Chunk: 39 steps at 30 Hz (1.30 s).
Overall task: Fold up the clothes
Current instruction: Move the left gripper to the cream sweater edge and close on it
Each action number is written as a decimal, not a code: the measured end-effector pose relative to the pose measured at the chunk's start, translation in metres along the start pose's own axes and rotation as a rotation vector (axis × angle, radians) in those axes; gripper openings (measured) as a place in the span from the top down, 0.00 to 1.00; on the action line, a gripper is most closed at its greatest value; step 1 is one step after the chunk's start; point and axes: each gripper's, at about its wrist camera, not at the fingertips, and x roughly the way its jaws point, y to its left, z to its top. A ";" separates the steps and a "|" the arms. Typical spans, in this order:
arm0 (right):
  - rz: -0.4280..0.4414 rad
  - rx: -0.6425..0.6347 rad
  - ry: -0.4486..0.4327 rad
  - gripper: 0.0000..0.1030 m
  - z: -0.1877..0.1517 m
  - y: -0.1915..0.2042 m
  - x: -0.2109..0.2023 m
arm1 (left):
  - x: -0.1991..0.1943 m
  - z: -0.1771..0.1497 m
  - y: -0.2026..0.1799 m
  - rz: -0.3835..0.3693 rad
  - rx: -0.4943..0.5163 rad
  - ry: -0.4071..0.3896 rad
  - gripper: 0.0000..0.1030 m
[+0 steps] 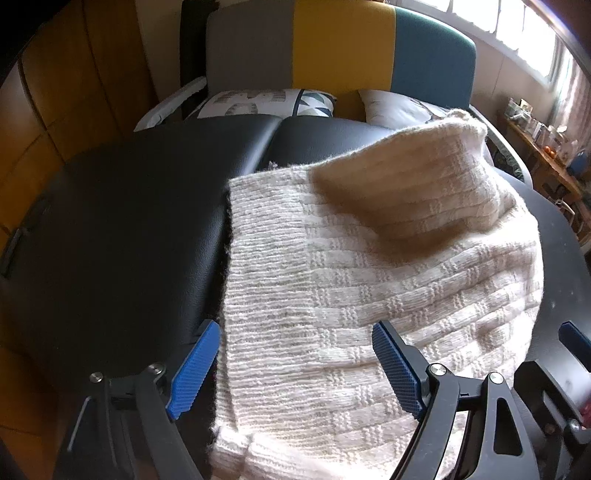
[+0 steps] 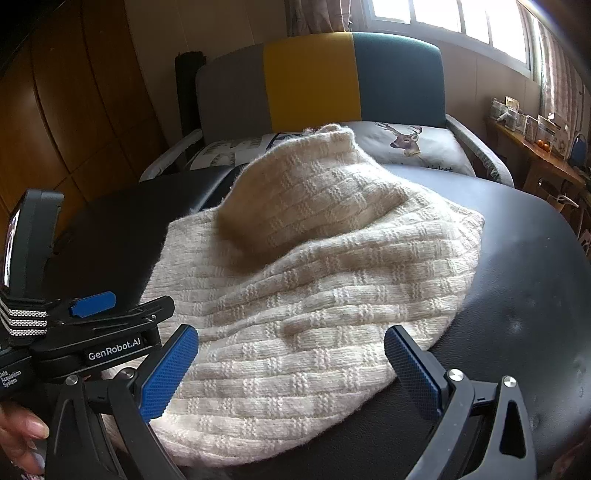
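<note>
My left tongs (image 1: 291,369) and right tongs (image 2: 291,369) gape apart, empty, over the cream sweater (image 2: 314,295) bunched on the black worktop (image 2: 517,277).

A black padded tabletop (image 2: 517,280) fills the foreground. Behind it stands a bed with a grey, yellow and teal headboard (image 2: 314,81) and printed pillows (image 2: 417,147). Wooden wardrobe panels (image 1: 74,92) line the left. Daylight enters through windows (image 2: 443,18) at upper right above a cluttered wooden shelf (image 2: 535,147).
</note>
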 end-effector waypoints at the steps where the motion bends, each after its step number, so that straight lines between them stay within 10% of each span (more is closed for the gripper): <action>1: 0.000 0.001 0.001 0.00 0.000 0.000 0.001 | 0.002 0.001 0.001 0.003 0.001 0.006 0.15; 17: -0.001 -0.005 0.015 0.00 0.002 0.000 0.007 | 0.056 0.070 0.046 0.222 0.013 -0.006 0.00; 26: 0.000 0.018 0.027 0.00 0.003 -0.006 0.012 | 0.109 0.093 0.071 0.122 -0.106 0.101 0.00; 39: 0.000 0.019 0.031 0.00 0.000 -0.005 0.015 | 0.105 0.068 0.050 0.085 -0.126 -0.073 0.05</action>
